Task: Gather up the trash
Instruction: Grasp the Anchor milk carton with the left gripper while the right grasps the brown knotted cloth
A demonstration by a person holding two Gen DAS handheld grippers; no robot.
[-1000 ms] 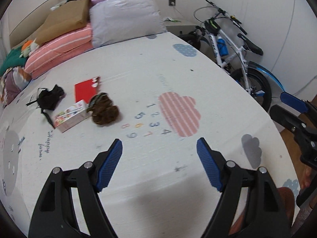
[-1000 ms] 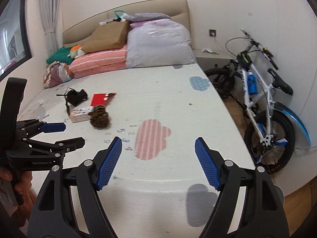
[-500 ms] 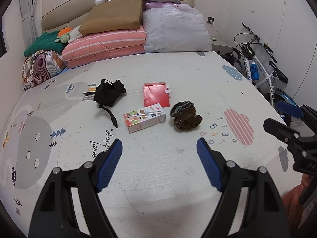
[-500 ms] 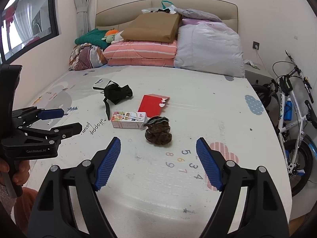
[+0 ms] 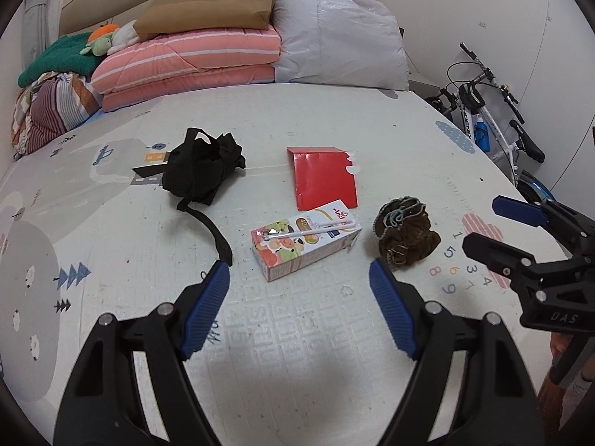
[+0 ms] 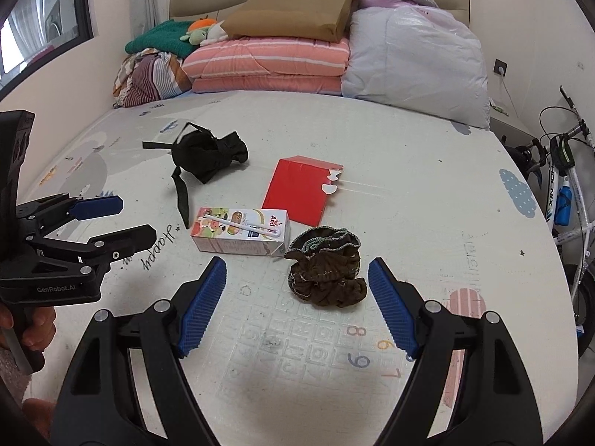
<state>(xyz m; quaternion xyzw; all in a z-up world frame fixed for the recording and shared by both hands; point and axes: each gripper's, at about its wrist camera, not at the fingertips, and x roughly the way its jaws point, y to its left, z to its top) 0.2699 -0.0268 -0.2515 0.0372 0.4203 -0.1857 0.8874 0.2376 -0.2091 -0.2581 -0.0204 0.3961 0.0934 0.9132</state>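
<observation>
Both views look down over a bed [image 5: 334, 119] covered by a pale printed mat.

In the left wrist view, the left gripper [image 5: 299, 290] fills the lower part of the frame with its jaws wide apart and nothing between the blue pads. Just above the gap, near the centre of the frame, lies a small drink carton [image 5: 303, 243] on its side with a straw attached to its top face. Touching its upper edge is a flat red paper packet [image 5: 321, 176]. To the right of the carton sits a crumpled brown cloth [image 5: 407, 236], close to the right pad. At upper left of centre lies a black pouch [image 5: 202, 165] with a strap trailing down towards the left pad. The right gripper [image 5: 494, 226] enters from the right edge, its jaws also wide and empty.

In the right wrist view, the right gripper [image 6: 297, 293] sits low in the frame, and the brown cloth [image 6: 327, 271] lies just above the gap, nearer the right pad but not touched. The carton [image 6: 241, 234] is left of the cloth, the red packet [image 6: 301, 189] above it.

Folded bedding [image 6: 267, 63] is stacked at the top of the frame, and a bicycle [image 6: 565, 193] stands at the right edge.
</observation>
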